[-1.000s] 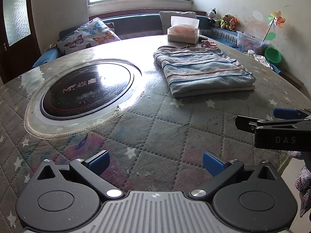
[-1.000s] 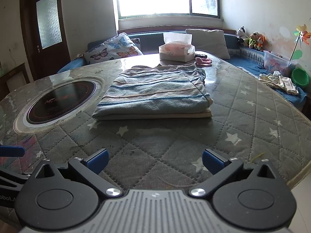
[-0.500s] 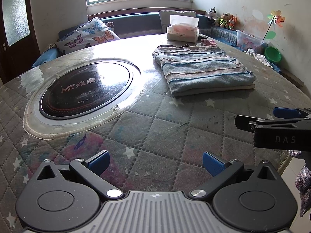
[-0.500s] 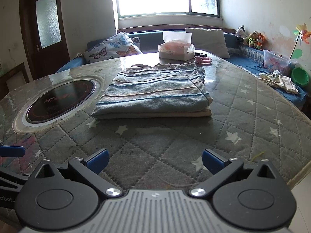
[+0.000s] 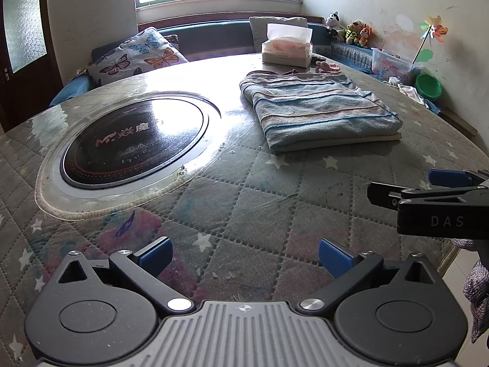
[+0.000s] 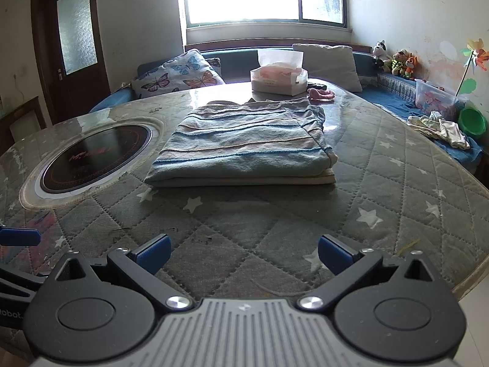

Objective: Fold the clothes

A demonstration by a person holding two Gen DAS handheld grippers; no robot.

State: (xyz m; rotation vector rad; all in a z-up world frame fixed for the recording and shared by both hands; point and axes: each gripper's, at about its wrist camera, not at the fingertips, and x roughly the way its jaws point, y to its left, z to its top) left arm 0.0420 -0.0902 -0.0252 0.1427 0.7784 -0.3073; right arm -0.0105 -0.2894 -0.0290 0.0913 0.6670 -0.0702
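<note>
A folded striped blue-grey garment (image 5: 318, 113) lies flat on the quilted round table (image 5: 238, 214), stacked on a cream layer; it also shows in the right wrist view (image 6: 247, 143). My left gripper (image 5: 244, 255) is open and empty, low over the table's near edge, well short of the garment. My right gripper (image 6: 243, 253) is open and empty, near the front edge facing the garment. The right gripper's side shows in the left wrist view (image 5: 428, 195).
A round black induction hob (image 5: 131, 143) is set in the table left of the garment. A tissue box (image 5: 287, 49) and a small pink item (image 5: 327, 66) sit behind it. Cushions, a bench, toys and a green bowl (image 6: 472, 120) line the walls.
Both views have shifted very slightly; the garment sits a touch further off. Both grippers stay open and empty.
</note>
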